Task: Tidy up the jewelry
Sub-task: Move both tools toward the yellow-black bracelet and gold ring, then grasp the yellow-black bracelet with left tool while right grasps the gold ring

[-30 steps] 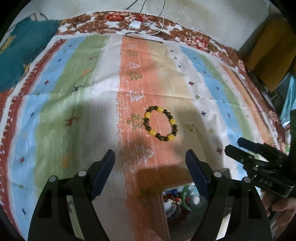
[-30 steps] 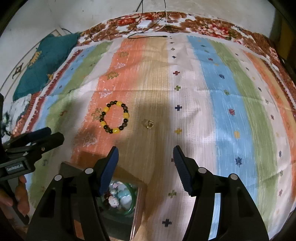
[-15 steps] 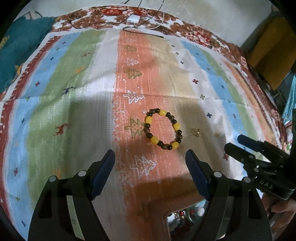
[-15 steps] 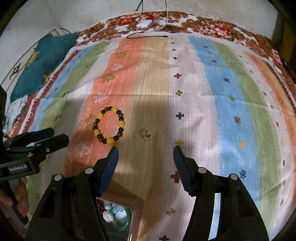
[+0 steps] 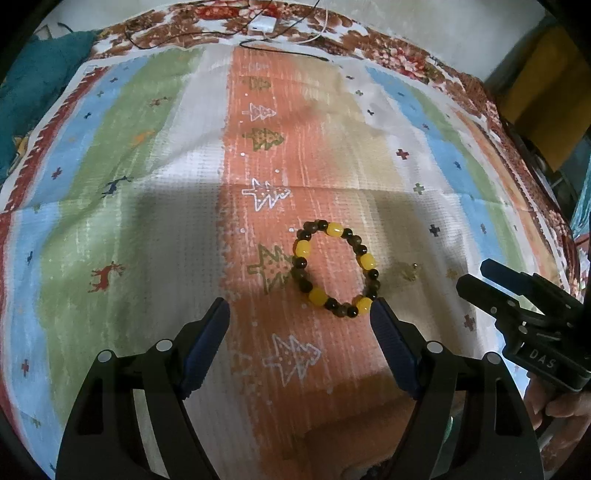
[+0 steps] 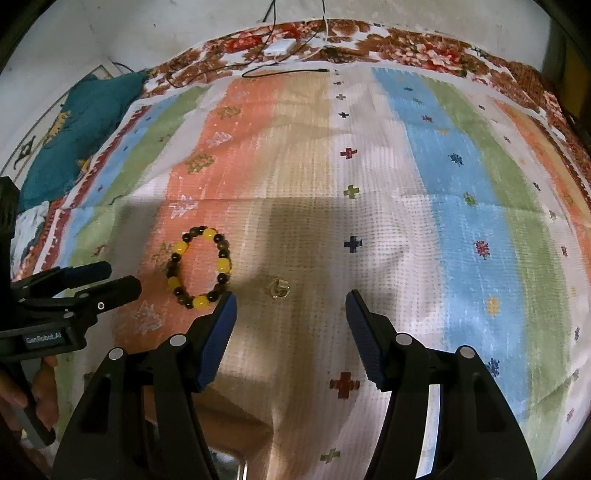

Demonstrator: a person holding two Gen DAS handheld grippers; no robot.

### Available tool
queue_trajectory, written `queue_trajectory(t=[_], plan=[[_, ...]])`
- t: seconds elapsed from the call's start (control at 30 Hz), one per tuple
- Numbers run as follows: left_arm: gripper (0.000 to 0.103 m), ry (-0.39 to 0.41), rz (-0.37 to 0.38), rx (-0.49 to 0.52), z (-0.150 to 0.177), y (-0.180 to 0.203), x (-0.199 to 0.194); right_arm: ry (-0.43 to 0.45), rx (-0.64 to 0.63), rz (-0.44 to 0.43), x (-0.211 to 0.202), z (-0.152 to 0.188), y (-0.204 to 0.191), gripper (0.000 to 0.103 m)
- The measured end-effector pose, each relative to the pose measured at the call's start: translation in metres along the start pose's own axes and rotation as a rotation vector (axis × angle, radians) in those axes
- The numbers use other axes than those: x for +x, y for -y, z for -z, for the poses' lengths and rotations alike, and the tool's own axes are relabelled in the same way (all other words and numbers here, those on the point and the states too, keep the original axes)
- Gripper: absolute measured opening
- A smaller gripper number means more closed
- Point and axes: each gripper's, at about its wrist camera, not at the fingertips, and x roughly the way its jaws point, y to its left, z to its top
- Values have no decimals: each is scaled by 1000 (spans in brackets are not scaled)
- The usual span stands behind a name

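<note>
A bracelet of yellow and dark beads (image 5: pixel 334 268) lies flat on the striped cloth, just beyond and right of centre of my open left gripper (image 5: pixel 300 314); it also shows in the right wrist view (image 6: pixel 199 267). A small gold ring (image 6: pixel 279 288) lies right of the bracelet, just ahead of my open right gripper (image 6: pixel 290 308), and appears faintly in the left wrist view (image 5: pixel 406 271). Both grippers are empty. The right gripper shows at the left view's right edge (image 5: pixel 517 295), the left gripper at the right view's left edge (image 6: pixel 74 291).
The striped cloth (image 6: pixel 424 184) covers a bed with a floral border. A white charger and cables (image 5: pixel 262 26) lie at the far edge. A teal cloth (image 6: pixel 77 122) lies at the far left. An orange box's edge (image 5: pixel 332 435) sits under the grippers.
Both grippers have moved forward toward the bracelet and ring, which now sit closer to the fingertips. The jewelry box has slid almost out of view below. Both stayed open.
</note>
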Motion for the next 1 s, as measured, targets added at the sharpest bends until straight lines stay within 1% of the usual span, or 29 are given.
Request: queue_trajectory(t=[0.23,0.43,0.73,0.87,0.9,0.93,1.0], plan=[[78,-26,-2,19,-8,2,17,-21,-30,11,16,-3,-6,61],[78,-40,2,16,-15,0,28,-44,-46,33,32,-5,-6,61],[76,-68,2,21,-18,-4,45,-79,-53,18,51,-10,-6,61],[75,-63,-7,36,-20,-2,48,-91,-62,27,56,-10,-8,50],[70,-60,-9,41,-19,-2,48,-92,-63,28,56,-10,-8,49],[63,-58,-14,51,-19,-1,48,-93,-64,29,56,-10,-8,49],[59,-56,-39,81,-17,1,49,-101,-69,32,58,-10,-8,46]])
